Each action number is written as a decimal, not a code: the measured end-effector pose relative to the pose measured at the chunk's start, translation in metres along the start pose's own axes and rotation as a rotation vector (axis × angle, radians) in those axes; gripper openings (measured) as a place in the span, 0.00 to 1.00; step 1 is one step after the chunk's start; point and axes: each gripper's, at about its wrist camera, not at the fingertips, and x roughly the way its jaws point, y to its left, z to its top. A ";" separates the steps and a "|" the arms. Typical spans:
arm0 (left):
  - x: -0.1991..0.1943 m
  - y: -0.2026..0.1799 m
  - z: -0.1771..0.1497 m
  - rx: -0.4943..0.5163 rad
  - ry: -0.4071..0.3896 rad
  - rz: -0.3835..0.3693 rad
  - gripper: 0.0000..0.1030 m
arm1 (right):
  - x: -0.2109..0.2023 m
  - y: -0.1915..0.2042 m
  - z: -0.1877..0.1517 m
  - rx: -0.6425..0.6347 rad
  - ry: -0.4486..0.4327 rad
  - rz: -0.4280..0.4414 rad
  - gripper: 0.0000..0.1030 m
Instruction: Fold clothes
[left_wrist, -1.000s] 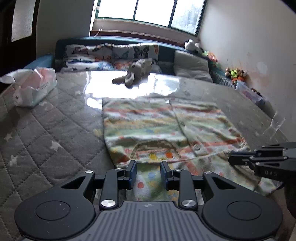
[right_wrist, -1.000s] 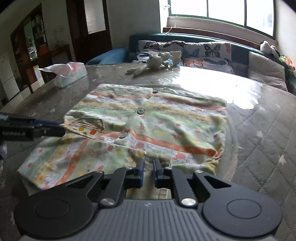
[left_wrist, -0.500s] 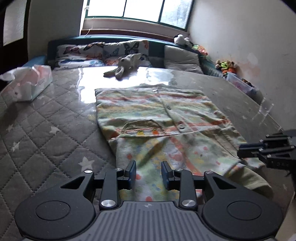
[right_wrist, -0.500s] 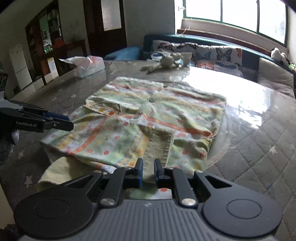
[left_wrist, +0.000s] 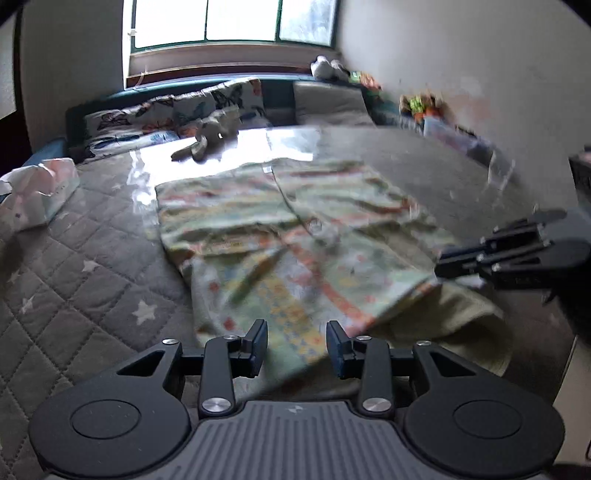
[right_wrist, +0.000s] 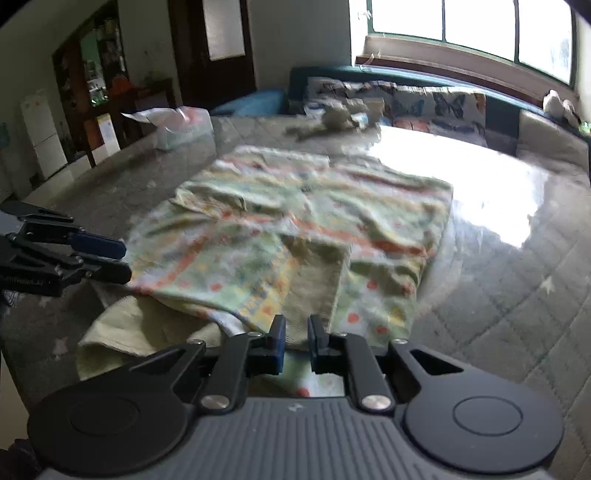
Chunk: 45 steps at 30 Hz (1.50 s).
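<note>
A pale green shirt (left_wrist: 295, 229) (right_wrist: 295, 221) with orange stripes and coloured dots lies flat on the grey quilted table (left_wrist: 92, 280). Its near part is folded over and shows a plain yellow-green inside (left_wrist: 458, 314). My left gripper (left_wrist: 297, 345) hovers at the near hem with its jaws opening. Cloth lies between the fingers, but the pads do not press on it. My right gripper (right_wrist: 295, 334) is shut on the near hem, with fabric filling the narrow gap. Each gripper shows in the other's view: the right (left_wrist: 441, 264) at the shirt's right corner, the left (right_wrist: 123, 261) at its left.
A tissue pack (left_wrist: 40, 192) (right_wrist: 181, 127) sits at the table's far left. A grey plush toy (left_wrist: 207, 136) (right_wrist: 332, 118) lies beyond the shirt. Butterfly cushions (left_wrist: 177, 110) line a bench under the window. The table's edge (left_wrist: 546, 332) runs close on the near side.
Both grippers drew back toward the near edge and the shirt slid with them, away from the plush toy. The left fingers spread wider apart. The yellow-green inside came into view.
</note>
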 end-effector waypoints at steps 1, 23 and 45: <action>0.002 -0.002 -0.003 0.016 0.014 0.000 0.37 | 0.000 -0.001 -0.001 0.006 -0.006 0.006 0.12; -0.005 -0.068 -0.023 0.419 -0.203 -0.094 0.22 | -0.044 0.009 -0.032 -0.187 0.038 0.010 0.49; -0.015 -0.022 0.010 0.191 -0.172 -0.134 0.35 | -0.002 0.044 0.008 -0.387 -0.079 0.072 0.19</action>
